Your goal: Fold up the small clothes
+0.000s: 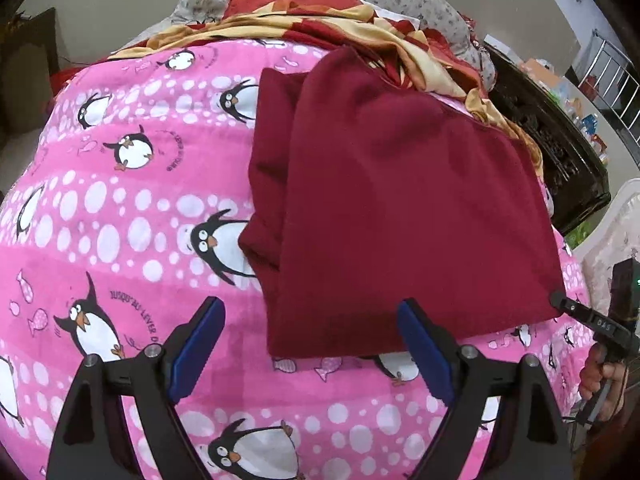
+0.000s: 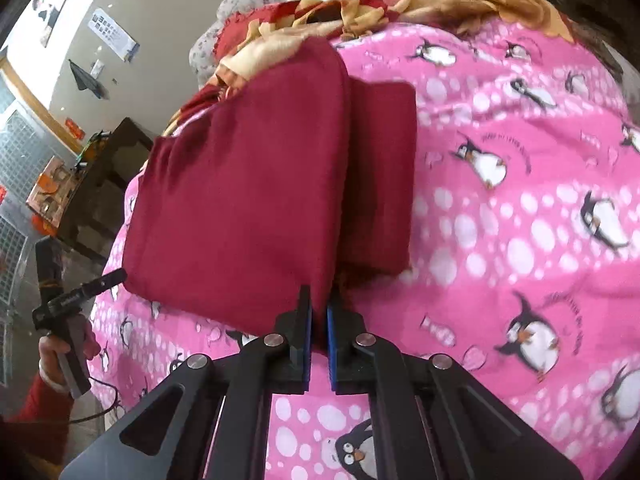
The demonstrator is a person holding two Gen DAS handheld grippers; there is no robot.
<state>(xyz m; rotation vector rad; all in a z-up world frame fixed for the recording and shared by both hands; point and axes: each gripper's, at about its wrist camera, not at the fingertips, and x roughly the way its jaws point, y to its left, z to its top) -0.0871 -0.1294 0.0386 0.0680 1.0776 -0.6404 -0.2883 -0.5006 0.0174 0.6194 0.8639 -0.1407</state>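
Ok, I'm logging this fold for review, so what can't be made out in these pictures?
- Garment type: the maroon cloth lies folded in both views; no collar or sleeve shows.
- Its pinched edge: right wrist view, hidden between the pads of the shut right gripper.
- Lower layers: covered by the top panel.
- Lettering on the penguin blanket: left wrist view, small, partly behind the open left gripper.

Left wrist view: looks forward and down along its own fingers (image 1: 218, 316), close over the pink penguin blanket (image 1: 120, 208).
Right wrist view: same downward tilt, close in, fingers (image 2: 302, 312) at bottom centre.
Shared: red garment (image 1: 400, 200) (image 2: 240, 200), blanket (image 2: 500, 200), rumpled red-yellow cloth (image 1: 320, 24) (image 2: 440, 4) at the far edge.
Cross-view: each camera catches the other gripper (image 1: 560, 303) (image 2: 116, 278) at its frame edge.
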